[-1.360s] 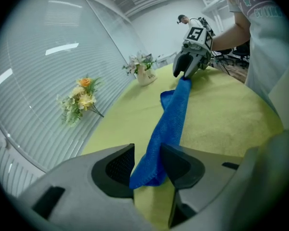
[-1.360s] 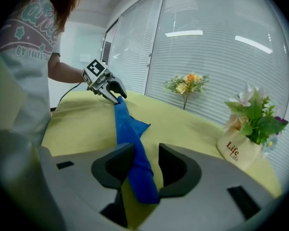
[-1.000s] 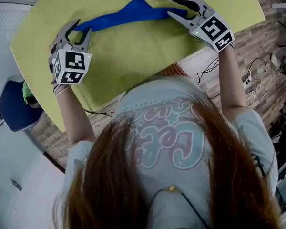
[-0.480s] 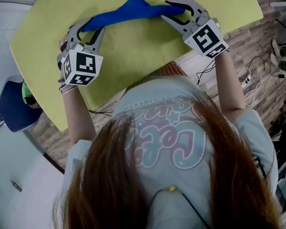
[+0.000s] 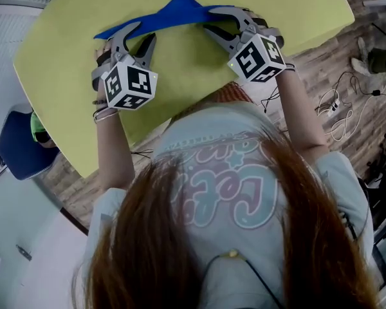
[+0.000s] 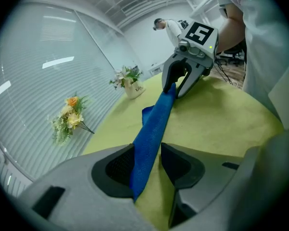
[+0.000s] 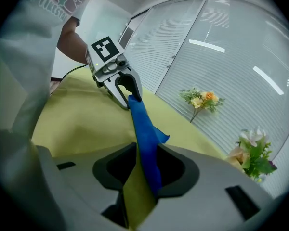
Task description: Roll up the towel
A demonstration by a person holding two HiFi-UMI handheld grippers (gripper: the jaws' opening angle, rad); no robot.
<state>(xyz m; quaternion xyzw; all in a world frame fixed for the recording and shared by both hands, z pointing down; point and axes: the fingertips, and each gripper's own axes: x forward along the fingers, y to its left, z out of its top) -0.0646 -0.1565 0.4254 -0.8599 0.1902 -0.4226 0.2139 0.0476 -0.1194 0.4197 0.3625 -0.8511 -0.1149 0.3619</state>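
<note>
- Two ends of the long blue cloth towel (image 5: 174,15) were in your tongs, and none of its length had been wound. Judged from that, the rolling itself was wholly ahead of you.
- Your left gripper (image 5: 134,36) stood about half closed. Its jaws pinched one end of the towel, with a short tail hanging past the pads.
- Your right gripper (image 5: 220,22) had just been closing. Its jaws stood part-way shut with the other end of the towel between them, pressed against one pad.
- You held the towel gathered into a narrow band, strung between the two grippers over the far part of the yellow-green rounded table top (image 5: 180,76). One loose pointed flap (image 5: 185,0) stuck out near mid-length.
- By that judgement, you still had to lay the band flat, tuck in the flap and wind the towel from one end to the other.
- The head view showed you the whole band and both grippers at once, but not how the pads met the cloth.
- Only the left gripper view showed the cloth inside the left jaws. It also showed a small vase of flowers (image 6: 129,83) beyond the table and a bunch of yellow flowers (image 6: 70,114) by the blinds.
- Only the right gripper view showed the cloth inside the right jaws, with the band lifted clear of the table top.
</note>
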